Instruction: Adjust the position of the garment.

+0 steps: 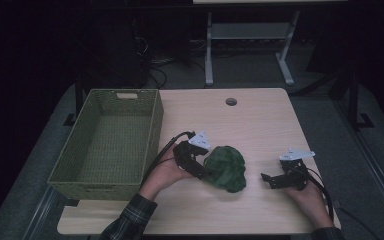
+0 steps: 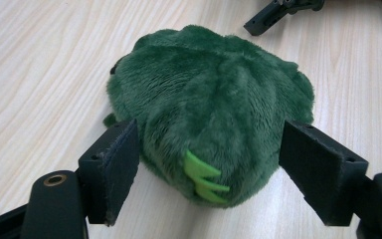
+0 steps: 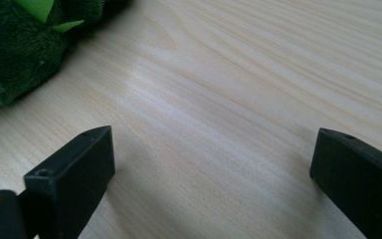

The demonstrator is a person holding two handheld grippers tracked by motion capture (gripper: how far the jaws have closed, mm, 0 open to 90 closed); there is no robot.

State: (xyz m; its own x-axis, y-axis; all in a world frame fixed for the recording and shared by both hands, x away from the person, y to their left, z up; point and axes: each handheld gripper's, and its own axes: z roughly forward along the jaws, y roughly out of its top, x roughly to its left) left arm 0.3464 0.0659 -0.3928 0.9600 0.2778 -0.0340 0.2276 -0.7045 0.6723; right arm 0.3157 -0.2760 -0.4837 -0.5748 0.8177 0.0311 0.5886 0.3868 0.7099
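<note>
A dark green plush toy [image 1: 225, 167] with light green spikes lies on the wooden table [image 1: 260, 125], near its front middle. My left gripper [image 1: 204, 165] reaches it from the left. In the left gripper view the plush toy [image 2: 209, 99] sits between the wide-set pads [image 2: 114, 164] of my left gripper [image 2: 209, 149], which do not squeeze it. My right gripper [image 1: 266, 179] rests low on the table to the right of the toy, pointing at it. In the right gripper view, my right gripper [image 3: 214, 144] stands open over bare wood, with the toy [image 3: 15, 45] at the upper left.
A green woven basket [image 1: 95, 190] stands on the table's left side, with nothing inside it. A round cable hole [image 1: 231, 101] sits near the far edge. Beyond the table are desk legs and cables on a dark floor.
</note>
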